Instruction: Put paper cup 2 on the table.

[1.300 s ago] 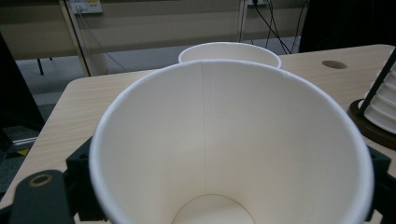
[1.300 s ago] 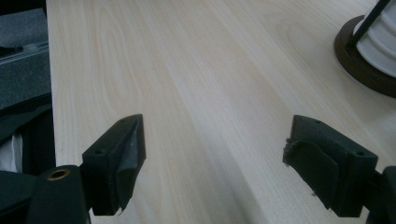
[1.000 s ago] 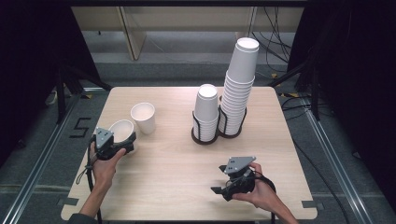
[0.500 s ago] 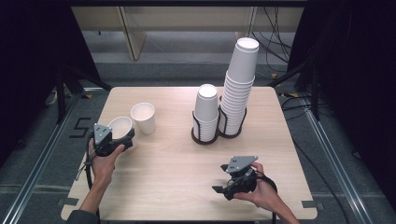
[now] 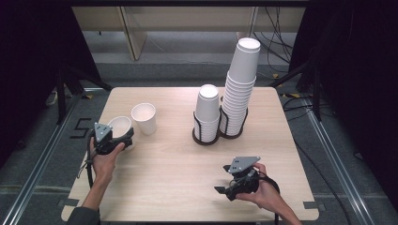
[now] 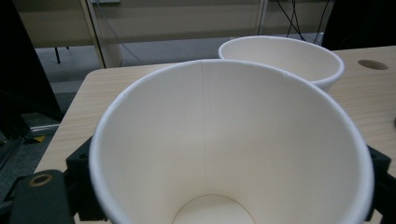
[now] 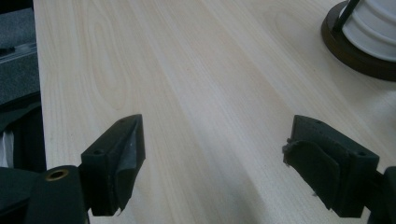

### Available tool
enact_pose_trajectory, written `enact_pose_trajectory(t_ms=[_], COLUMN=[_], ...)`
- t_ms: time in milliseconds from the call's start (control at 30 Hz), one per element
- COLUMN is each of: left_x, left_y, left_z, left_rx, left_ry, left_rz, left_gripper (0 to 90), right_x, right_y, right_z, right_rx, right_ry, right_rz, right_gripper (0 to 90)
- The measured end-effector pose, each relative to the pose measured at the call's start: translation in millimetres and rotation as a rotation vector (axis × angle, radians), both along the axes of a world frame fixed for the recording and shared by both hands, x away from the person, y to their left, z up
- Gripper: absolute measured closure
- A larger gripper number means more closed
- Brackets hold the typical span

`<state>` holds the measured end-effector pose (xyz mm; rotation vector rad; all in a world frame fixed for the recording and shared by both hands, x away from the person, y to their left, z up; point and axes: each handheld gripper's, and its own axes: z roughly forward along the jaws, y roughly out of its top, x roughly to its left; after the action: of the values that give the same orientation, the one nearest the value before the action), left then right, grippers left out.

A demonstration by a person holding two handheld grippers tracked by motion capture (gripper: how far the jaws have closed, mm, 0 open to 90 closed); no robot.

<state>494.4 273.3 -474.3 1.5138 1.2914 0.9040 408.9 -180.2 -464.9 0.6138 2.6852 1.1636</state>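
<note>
A plain white paper cup (image 5: 120, 127), smooth-walled and tapering to a round base, sits between the jaws of the left tool (image 5: 114, 139) at the left edge of the pale wood-grain surface (image 5: 178, 164); over the last second the hand has carried it a little further left and back, so it now stands just beside a second open white paper cup (image 5: 144, 118), their rims almost touching in the left gripper view. That points to cups being lined up upright, with this one probably close to its spot. The left tool's black jaws hug the cup's sides. The right tool (image 5: 236, 183) has stayed low near the front edge, jaws spread wide and empty. Behind, two ribbed stacks of upturned white cups (image 5: 241, 84) stand in a dark wire holder (image 5: 206, 136).
</note>
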Motion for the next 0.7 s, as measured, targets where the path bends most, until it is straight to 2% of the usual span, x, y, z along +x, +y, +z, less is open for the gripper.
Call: enact_pose_trajectory(t_ms=[300,333,433,500,700], left_x=[9.0,10.5,13.5,15.2,18.4], left_y=[0.9,0.5,0.1,0.4,1.6], left_z=[-1.6,-2.9,-6.1,-7.9,-13.5], left_rx=[0.007,0.01,0.018,0.016,0.02], left_ry=[-0.004,-0.002,0.008,0.011,0.002], left_rz=[0.02,0.022,0.026,0.031,0.013], left_gripper=[13.6,13.5,13.4,13.3,11.3], right_x=[-0.8,0.3,-1.0,-0.9,-0.9], right_y=[-0.1,-0.6,-0.6,-0.8,-0.7], right_z=[-0.2,-0.1,-0.7,-0.9,-0.9], right_rx=[0.0,-0.003,0.004,0.002,0.003], right_ry=[0.006,-0.01,0.019,0.015,0.015], right_rz=[-0.002,0.004,-0.01,-0.01,-0.006], right_gripper=[19.9,20.0,20.0,20.0,20.0])
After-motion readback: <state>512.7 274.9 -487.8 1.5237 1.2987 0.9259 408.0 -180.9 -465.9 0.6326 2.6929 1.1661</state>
